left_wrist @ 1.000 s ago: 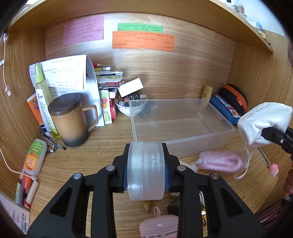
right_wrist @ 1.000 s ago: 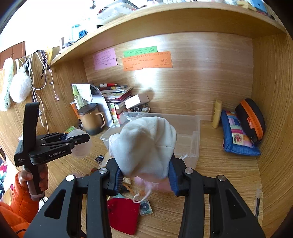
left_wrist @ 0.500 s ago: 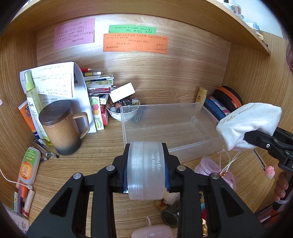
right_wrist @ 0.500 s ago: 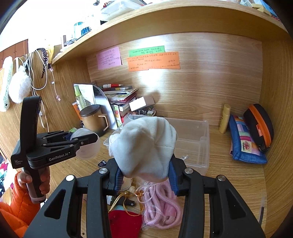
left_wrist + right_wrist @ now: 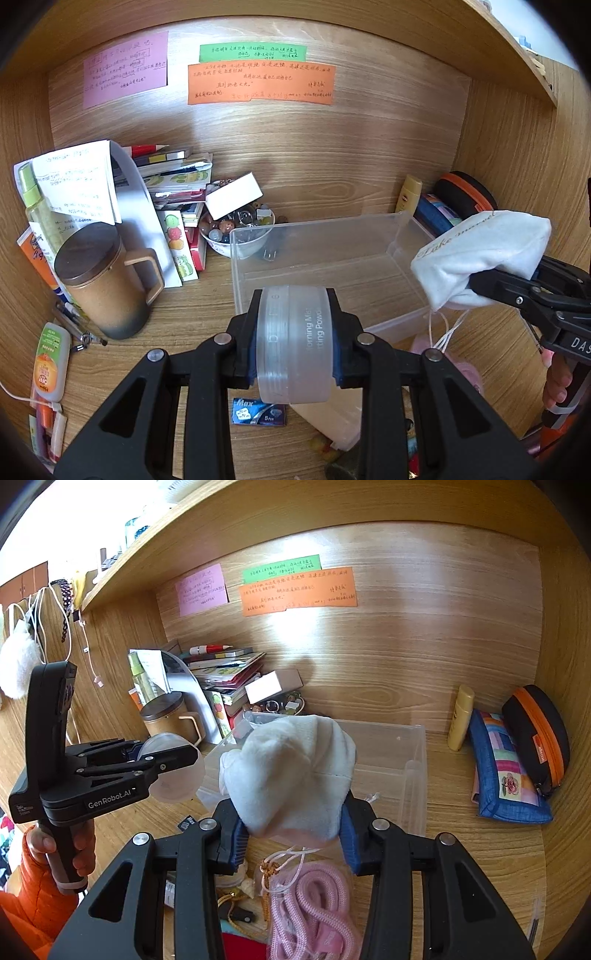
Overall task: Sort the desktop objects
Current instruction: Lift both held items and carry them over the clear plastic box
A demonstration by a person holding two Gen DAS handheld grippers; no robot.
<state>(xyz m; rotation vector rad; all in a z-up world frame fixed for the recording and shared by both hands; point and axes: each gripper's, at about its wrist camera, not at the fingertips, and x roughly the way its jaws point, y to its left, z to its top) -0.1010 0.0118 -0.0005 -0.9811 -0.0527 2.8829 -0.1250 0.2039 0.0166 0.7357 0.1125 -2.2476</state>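
Observation:
My left gripper is shut on a clear round plastic jar and holds it in the air just in front of the near wall of the clear plastic bin. My right gripper is shut on a white drawstring pouch and holds it above the bin's near edge. In the left wrist view the pouch hangs at the bin's right end with its strings dangling. In the right wrist view the left gripper with the jar is at the left.
A brown lidded mug, books, a bowl of beads and bottles stand at the back left. Pencil cases and a yellow tube lie right of the bin. A pink cord in a bag, a small blue box and small items lie in front.
Both grippers have moved forward and up toward the bin with their loads. The pouch now hangs over the bin's right end.

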